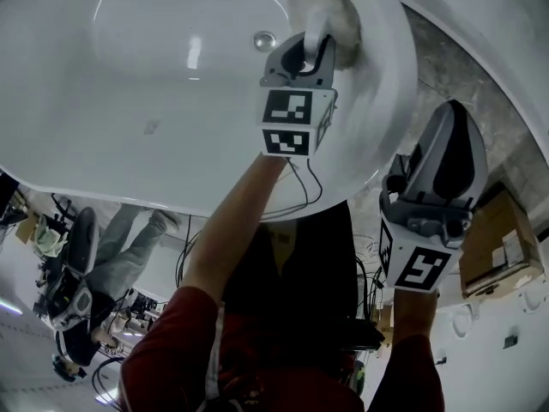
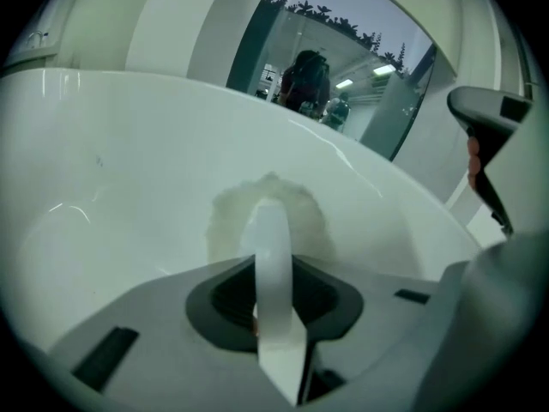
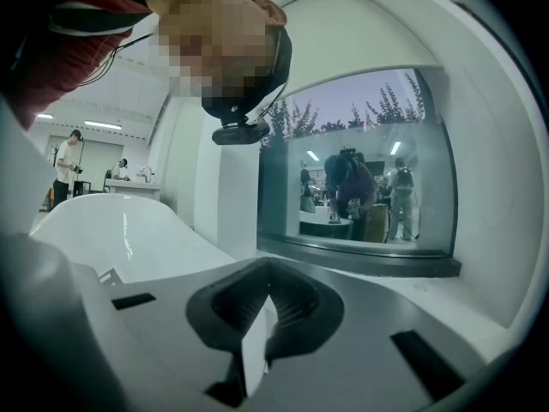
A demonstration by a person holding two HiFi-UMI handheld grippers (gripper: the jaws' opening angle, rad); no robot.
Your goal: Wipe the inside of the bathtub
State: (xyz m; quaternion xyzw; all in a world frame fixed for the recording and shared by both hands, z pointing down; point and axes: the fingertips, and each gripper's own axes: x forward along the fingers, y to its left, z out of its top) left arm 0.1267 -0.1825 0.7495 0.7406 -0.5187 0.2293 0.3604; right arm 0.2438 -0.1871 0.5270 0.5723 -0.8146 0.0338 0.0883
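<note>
My right tongs (image 1: 452, 118) hang close to me, outside the tub (image 1: 154, 101), near a box (image 1: 502, 243) on the floor. They are pinched shut with nothing in them. My left arm reaches out over the rim, so the left tongs (image 1: 316, 45) are the ones at work. They are shut tight on the cloth (image 1: 330, 11). The cloth is a soft round lump with no long side that I can see. It sticks out past the tips and is pressed on the inner wall at the tub's right side, up near the rim. The drain (image 1: 263, 39) sits just to the left of the cloth. Past it, the wide white floor of the tub runs off to the left. I think my next wipe should go that way. The only bump I see in its path is the drain.
</note>
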